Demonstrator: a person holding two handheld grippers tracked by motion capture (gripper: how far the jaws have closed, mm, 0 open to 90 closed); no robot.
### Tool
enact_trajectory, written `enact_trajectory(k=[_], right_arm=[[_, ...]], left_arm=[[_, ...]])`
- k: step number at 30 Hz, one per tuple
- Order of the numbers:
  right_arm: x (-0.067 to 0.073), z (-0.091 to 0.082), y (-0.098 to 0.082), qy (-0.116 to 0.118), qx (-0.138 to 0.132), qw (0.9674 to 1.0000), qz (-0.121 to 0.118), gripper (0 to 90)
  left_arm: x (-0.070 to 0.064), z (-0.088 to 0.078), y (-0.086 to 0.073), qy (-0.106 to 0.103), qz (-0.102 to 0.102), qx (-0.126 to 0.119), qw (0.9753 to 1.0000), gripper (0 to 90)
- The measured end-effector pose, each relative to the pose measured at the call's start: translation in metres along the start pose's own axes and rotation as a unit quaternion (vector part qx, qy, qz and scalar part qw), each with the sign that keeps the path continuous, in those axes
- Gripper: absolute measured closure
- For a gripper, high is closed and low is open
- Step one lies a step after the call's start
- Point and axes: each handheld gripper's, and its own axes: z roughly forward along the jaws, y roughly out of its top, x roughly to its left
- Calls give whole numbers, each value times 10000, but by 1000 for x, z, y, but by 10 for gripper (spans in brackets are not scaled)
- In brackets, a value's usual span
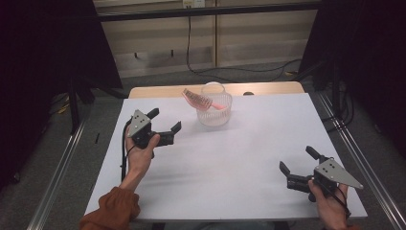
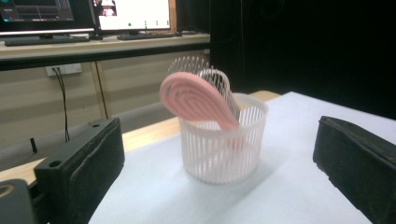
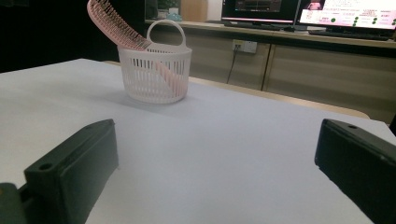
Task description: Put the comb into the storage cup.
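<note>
1. Starting at the jaws, both pairs are seen spread wide apart with nothing between them: the left gripper [image 1: 165, 122] is held above the near-left part of the table, and the right gripper [image 1: 298, 166] is held low over the near-right corner.
2. In the left gripper view, the two black padded jaws frame the basket [image 2: 223, 149] almost centrally, so this gripper is judged to be the one aimed at it; a stretch of bare white surface is seen between jaws and basket, and no contact is made.
3. In the right gripper view, the basket [image 3: 155, 74] is seen well apart from the jaws, far across the table, with its handle loop raised upright above the rim.
4. The pink hairbrush [image 1: 197, 100] is found standing tilted in the white slatted basket [image 1: 215, 112], its handle down inside and its bristled head leaning out over the rim toward the left of the high view.
5. The basket is placed near the far edge of the white table [image 1: 249, 158], roughly at mid-width, closer to the left gripper than to the right.
6. As to progress, the brush is already lodged in the basket, so a placing job is judged to be done and the grippers drawn clear; if instead the brush is to be taken out or the basket moved, nothing of that is yet begun, and reach, closing and lift are all left.
7. Beyond the table, a floor with cables and a bench with monitors [image 2: 133, 14] are seen.
</note>
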Motion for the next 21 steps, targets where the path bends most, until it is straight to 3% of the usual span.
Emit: enact_trajectory(k=[5,12,14,17,19,21], right_arm=[[0,0,0,5,-4,10000,-23,0],[0,1,0,-5,-2,10000,-21,0],[0,1,0,1,-1,10000,-20,0],[0,1,0,3,-8,10000,-23,0],[0,1,0,-3,-11,10000,-31,0],[1,1,1,-3,-15,10000,-33,0]], left_arm=[[3,-11,-7,126,-138,-31,9998,20],[5,-28,-16,311,-54,-72,9995,19],[6,-33,-17,318,-221,-82,9992,19],[7,-38,-21,417,-128,16,9990,20],[7,-41,-23,498,-272,-27,9984,20],[7,-47,-25,533,-192,-13,9984,20]])
